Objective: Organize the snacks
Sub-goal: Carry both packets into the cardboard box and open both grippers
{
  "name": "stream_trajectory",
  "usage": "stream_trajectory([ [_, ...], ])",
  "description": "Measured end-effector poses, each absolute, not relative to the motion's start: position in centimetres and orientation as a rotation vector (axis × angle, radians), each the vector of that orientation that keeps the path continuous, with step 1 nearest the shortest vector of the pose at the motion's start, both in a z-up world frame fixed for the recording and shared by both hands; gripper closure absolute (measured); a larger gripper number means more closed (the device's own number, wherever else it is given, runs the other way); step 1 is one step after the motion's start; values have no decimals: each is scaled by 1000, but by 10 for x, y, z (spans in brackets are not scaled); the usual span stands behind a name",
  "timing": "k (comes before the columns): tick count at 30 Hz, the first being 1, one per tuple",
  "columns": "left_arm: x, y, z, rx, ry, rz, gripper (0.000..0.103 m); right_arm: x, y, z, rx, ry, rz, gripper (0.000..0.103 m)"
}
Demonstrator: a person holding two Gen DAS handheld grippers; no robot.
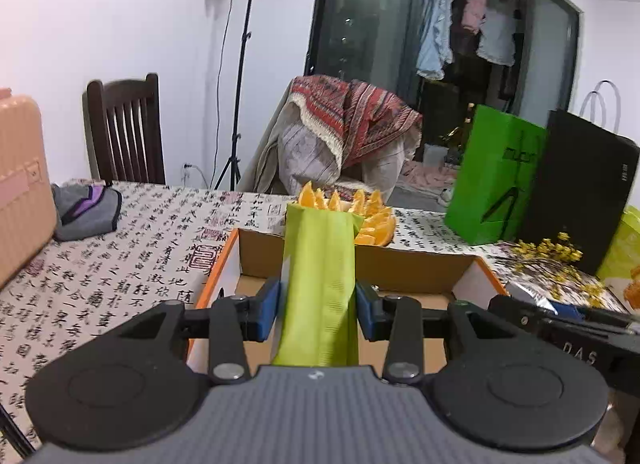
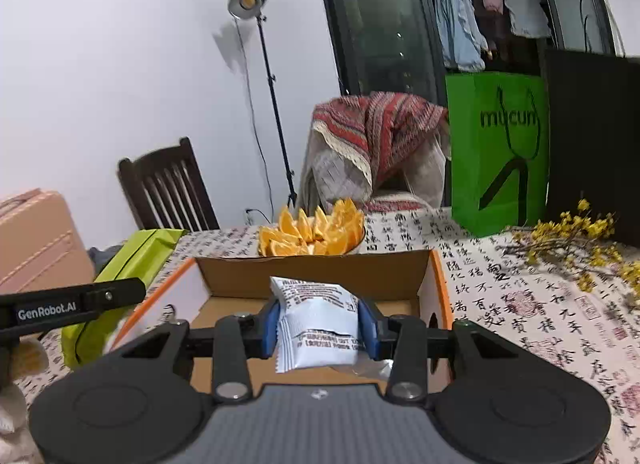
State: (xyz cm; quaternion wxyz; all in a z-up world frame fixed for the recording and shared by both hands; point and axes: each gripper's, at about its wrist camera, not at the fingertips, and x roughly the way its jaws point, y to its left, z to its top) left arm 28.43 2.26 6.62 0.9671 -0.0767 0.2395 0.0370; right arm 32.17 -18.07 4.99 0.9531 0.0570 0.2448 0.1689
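My left gripper (image 1: 317, 306) is shut on a long light-green snack packet (image 1: 320, 272), which sticks forward over the open cardboard box (image 1: 416, 268). From the right wrist, that same green packet (image 2: 132, 260) and the left gripper's black body show at the left edge. My right gripper (image 2: 319, 324) is shut on a white snack pouch (image 2: 316, 324) with dark print, held above the near part of the cardboard box (image 2: 316, 276). The box has orange-edged white sides and a bare brown floor where visible.
A plate of orange wedges (image 2: 312, 234) stands just behind the box. A green paper bag (image 2: 498, 152) and a black bag (image 2: 592, 144) stand at the back right, with yellow flower sprigs (image 2: 572, 236) in front. A pink suitcase (image 1: 20, 184), grey pouch (image 1: 86, 210) and wooden chair (image 1: 126, 132) are left.
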Motion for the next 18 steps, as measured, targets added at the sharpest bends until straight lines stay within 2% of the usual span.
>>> stream_trajectory([
  [11, 327, 41, 17, -161, 615, 128, 62, 359, -176, 6, 100, 601, 325, 63],
  [13, 326, 40, 16, -147, 611, 129, 58, 359, -175, 2, 88, 613, 336, 61],
  [14, 324, 40, 17, -142, 603, 126, 46, 358, -175, 2, 86, 617, 342, 57],
  [15, 321, 39, 18, -138, 591, 126, 27, 358, -175, 1, 86, 619, 345, 55],
  [17, 316, 35, 22, -126, 554, 143, 9, 356, -178, 1, 95, 615, 341, 42],
  [18, 312, 34, 24, -119, 532, 145, 3, 355, -179, 2, 101, 612, 342, 40],
])
